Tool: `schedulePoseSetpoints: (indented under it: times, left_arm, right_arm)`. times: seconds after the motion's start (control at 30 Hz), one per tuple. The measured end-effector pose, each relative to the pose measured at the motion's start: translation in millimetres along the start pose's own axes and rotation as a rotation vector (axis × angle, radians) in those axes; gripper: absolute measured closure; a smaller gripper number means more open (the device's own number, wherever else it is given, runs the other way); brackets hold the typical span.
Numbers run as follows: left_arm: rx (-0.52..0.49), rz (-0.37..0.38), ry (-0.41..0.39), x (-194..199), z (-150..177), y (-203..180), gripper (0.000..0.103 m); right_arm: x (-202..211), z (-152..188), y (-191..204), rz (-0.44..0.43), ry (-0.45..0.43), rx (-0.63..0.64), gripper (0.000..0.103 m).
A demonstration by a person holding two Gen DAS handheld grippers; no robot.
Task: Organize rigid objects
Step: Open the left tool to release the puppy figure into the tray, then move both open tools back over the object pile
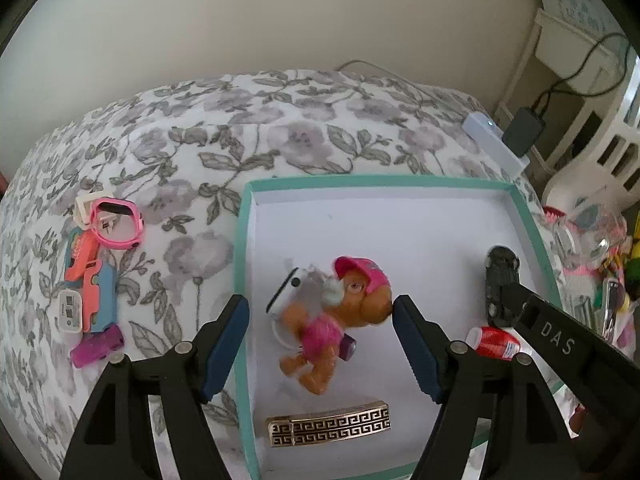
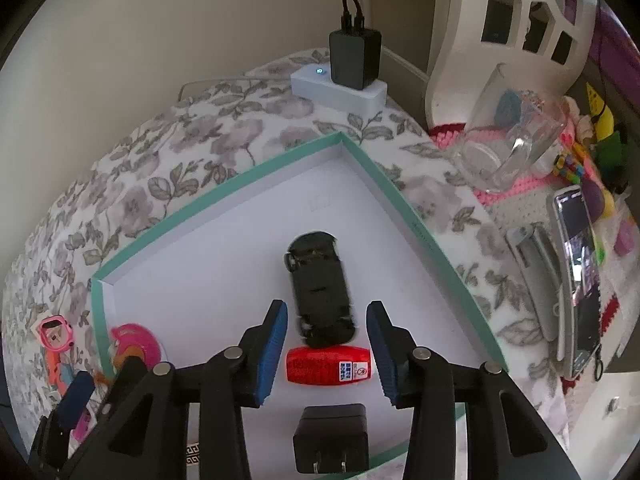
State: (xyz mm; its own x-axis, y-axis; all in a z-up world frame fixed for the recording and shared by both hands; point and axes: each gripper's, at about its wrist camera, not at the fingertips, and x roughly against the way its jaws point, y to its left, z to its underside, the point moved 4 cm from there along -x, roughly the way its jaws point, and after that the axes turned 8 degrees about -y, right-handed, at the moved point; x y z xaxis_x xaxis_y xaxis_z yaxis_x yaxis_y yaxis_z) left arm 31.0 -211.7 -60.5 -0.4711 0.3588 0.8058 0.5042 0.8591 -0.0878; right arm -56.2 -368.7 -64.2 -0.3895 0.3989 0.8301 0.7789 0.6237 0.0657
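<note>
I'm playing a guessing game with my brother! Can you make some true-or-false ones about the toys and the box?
1. The toy dog lies inside the teal box. True.
2. The black toy car sits outside the box on the flowery cloth. False: it is inside the box.
3. The right gripper has its fingers squeezed tight on the car. False: the fingers stand apart on either side of the car's near end, not pressing it.
4. A small red bottle lies on its side in the box. True.
5. The pink watch is in the box. False: it lies on the flowery cloth outside it.
</note>
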Motion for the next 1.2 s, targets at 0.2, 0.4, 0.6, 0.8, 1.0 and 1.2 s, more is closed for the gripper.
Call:
schedulePoseSetpoints:
  times: [0.2,0.4,0.6,0.8,1.0,1.2]
  left_arm:
    - [0.05,-0.002,-0.023,7,-6,11,0.027]
    - [0.102,-0.006,-0.032,11,-11,23,0.026]
    - [0.166,-0.06,-0.048,16,-17,48,0.011]
    - [0.207,-0.143,-0.039,15,-20,74,0.006]
    - [0.257,-0.197,-0.029,14,-19,99,0.006]
    - [0.295,-0.233,-0.019,13,-18,119,0.004]
  right_arm:
    - [10,-4,2,-0.001,-0.034,0.005,0.05]
    - [16,-6,7,-0.009,-0.06,0.017,0.041]
    - [17,-5,14,-0.019,-0.067,0.038,0.032]
    - [18,-3,24,-0.057,-0.075,0.056,0.016]
    - [18,-1,33,-0.068,-0.084,0.075,0.001]
    - [20,0,39,-0.071,-0.106,0.094,0.0]
